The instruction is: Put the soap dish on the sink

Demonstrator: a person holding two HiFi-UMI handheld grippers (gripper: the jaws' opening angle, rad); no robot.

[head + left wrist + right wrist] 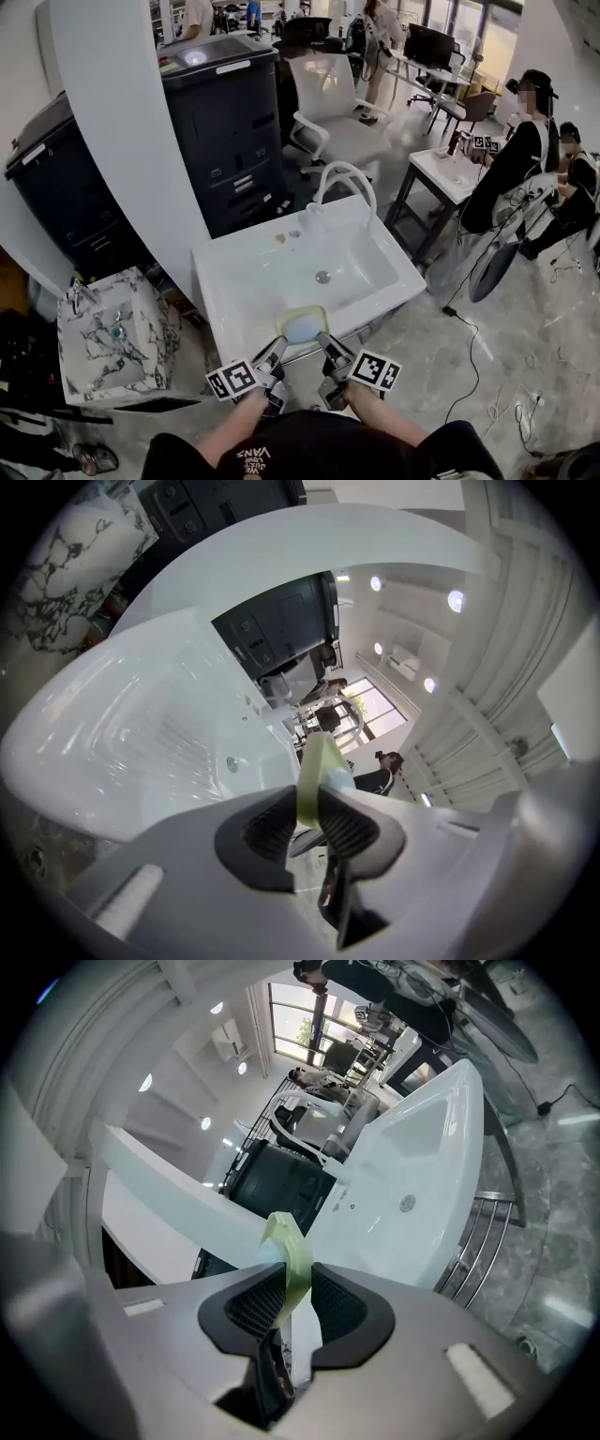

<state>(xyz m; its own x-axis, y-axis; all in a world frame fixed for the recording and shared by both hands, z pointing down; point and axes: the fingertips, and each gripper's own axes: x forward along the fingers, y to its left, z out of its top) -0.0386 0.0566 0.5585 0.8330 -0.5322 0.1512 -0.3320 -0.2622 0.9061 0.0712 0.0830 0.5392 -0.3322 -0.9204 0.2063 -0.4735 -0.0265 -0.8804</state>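
A pale green soap dish with a light blue soap in it hangs over the near rim of the white sink. Both grippers grip it from my side. My left gripper is shut on the dish's left edge, and in the left gripper view the green rim is pinched between the dark pads. On the dish's right edge my right gripper is shut too, with the green rim pressed between its pads. The basin has a drain and a curved white faucet at the back.
A marble-patterned basin stands low at the left. Black cabinets rise behind a white curved wall. A white table and seated people are at the right, with cables across the grey floor.
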